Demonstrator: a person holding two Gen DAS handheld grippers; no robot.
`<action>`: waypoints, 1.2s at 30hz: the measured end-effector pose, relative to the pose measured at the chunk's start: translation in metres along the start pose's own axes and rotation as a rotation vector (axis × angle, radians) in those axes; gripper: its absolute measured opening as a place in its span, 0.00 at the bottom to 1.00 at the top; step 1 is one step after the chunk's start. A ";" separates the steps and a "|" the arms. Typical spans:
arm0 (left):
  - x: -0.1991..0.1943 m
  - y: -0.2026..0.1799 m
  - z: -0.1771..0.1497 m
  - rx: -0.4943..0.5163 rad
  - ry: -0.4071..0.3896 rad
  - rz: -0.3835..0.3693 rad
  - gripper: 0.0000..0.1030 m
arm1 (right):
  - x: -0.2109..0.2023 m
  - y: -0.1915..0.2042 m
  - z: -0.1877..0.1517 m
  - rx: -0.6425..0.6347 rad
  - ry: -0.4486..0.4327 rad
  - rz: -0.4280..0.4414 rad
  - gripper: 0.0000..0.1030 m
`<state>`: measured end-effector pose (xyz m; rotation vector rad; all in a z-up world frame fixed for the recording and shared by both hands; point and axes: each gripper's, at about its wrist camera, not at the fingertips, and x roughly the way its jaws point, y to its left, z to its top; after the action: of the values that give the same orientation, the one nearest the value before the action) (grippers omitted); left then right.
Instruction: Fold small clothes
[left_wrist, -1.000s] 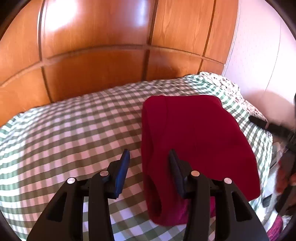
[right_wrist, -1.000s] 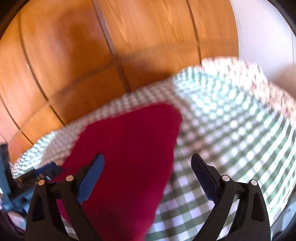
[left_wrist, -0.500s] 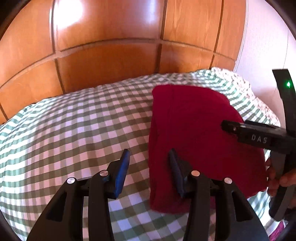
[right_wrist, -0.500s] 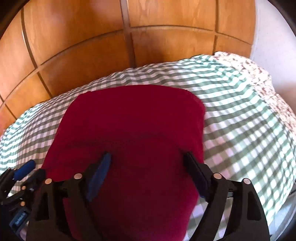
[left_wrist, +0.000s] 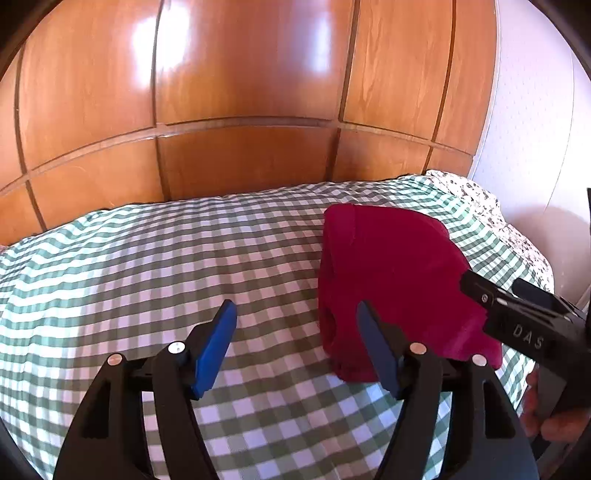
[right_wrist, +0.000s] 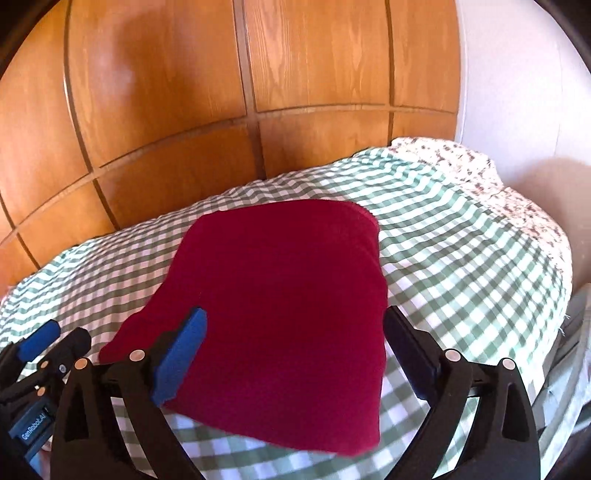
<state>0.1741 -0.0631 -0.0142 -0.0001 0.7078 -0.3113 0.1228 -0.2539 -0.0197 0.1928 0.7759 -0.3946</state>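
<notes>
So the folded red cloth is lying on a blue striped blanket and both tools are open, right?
Not quite. The blanket is green and white checked, not blue striped; the right wrist view shows it best. The rest holds: the folded dark red cloth lies on it, and the left tool and right tool are both open, holding nothing.

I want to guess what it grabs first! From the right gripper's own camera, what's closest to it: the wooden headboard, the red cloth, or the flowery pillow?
1. Red folded cloth: right between the right gripper fingers.
2. Flowery pillow: farther off, at the bed's right edge.
3. Wooden headboard: farthest, behind the checked bedspread.
</notes>
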 end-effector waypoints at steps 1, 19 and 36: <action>-0.003 0.000 -0.001 -0.002 -0.005 0.004 0.68 | -0.007 0.002 -0.003 -0.002 -0.013 -0.011 0.95; -0.041 -0.001 -0.029 -0.025 -0.050 0.101 0.91 | -0.062 -0.011 -0.056 0.056 -0.039 -0.155 0.96; -0.049 -0.006 -0.035 -0.021 -0.053 0.099 0.97 | -0.069 -0.006 -0.061 0.035 -0.065 -0.133 0.96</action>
<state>0.1149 -0.0512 -0.0084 0.0069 0.6561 -0.2079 0.0363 -0.2215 -0.0134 0.1611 0.7199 -0.5379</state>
